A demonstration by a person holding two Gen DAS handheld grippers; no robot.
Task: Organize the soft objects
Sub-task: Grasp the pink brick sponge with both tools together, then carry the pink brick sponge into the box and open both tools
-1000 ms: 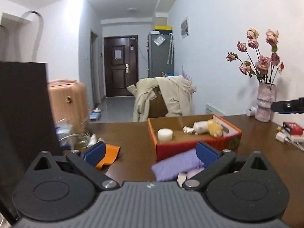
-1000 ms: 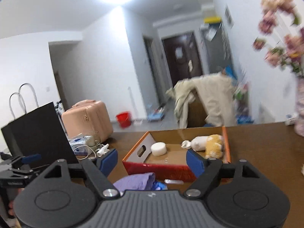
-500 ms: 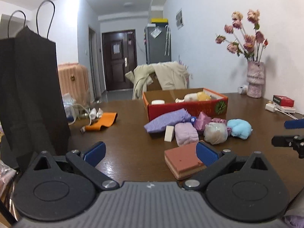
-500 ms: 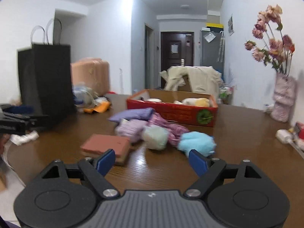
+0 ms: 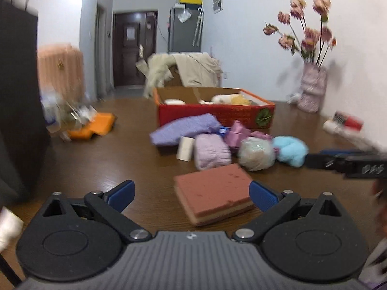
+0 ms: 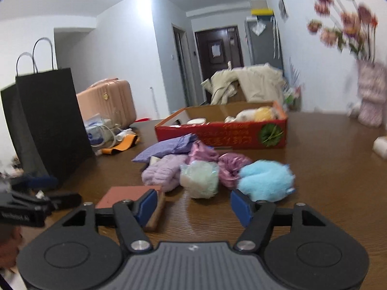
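A pile of soft things lies on the brown table [image 5: 96,164] before an open red box [image 5: 215,117]: a purple pillow [image 5: 186,129], a lilac knitted bundle [image 5: 211,151], a whitish ball [image 6: 199,178] and a fluffy blue ball [image 6: 266,180]. A reddish sponge block [image 5: 212,191] lies between the fingers of my left gripper [image 5: 192,195], which is open and not pressing on it. My right gripper [image 6: 193,207] is closing over bare table, just short of the whitish ball. The sponge is left of its left finger. The box holds a plush toy [image 6: 254,114] and a white roll.
A tall black paper bag [image 6: 48,120] stands at the table's left edge, with an orange item [image 5: 96,126] and clutter beside it. A vase of dried flowers [image 5: 312,89] and a red pack [image 5: 346,122] are at the right. A draped chair stands behind the box.
Both grippers have come down toward the table and closer to the pile. The sponge now lies between the left fingers. The right jaws have narrowed.
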